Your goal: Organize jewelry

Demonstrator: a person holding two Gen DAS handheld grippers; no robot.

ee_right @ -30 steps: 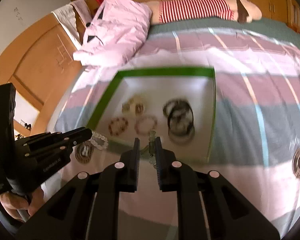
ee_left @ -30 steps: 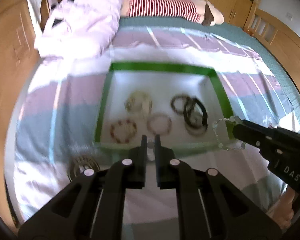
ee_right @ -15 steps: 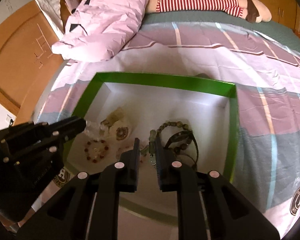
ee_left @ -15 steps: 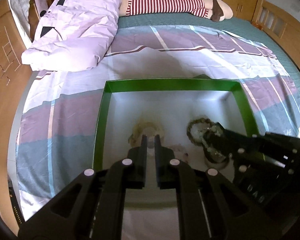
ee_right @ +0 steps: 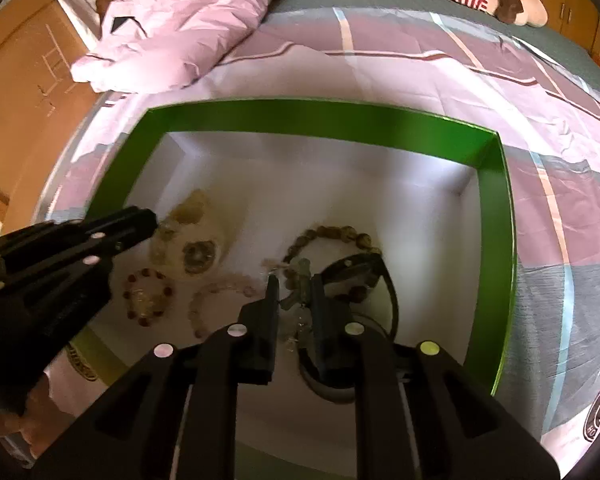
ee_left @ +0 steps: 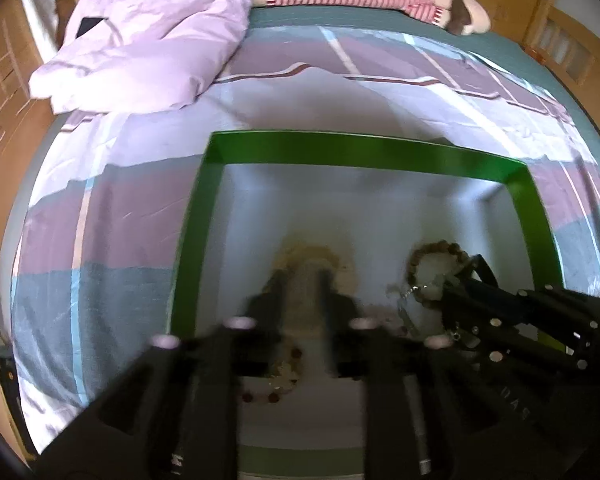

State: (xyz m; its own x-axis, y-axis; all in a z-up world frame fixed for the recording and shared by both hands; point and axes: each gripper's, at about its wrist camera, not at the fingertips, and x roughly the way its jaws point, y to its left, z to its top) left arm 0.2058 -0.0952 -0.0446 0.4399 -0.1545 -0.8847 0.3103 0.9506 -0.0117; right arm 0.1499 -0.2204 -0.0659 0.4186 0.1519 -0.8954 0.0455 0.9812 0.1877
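Two grippers work inside the green-rimmed box [ee_right: 496,216]. Right gripper [ee_right: 294,300]: fingers clamped on a pale beaded chain [ee_right: 300,270], beside the dark bracelets [ee_right: 364,268]. Left gripper [ee_left: 302,280]: fingers apart, above the yellowish bracelet [ee_right: 188,236].

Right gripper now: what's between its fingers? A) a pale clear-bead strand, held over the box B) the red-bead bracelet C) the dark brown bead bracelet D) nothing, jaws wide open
A: in the right wrist view the right gripper pinches a pale clear-bead strand above the green-rimmed box; the brown bead bracelet and red-bead bracelet lie on the box floor.
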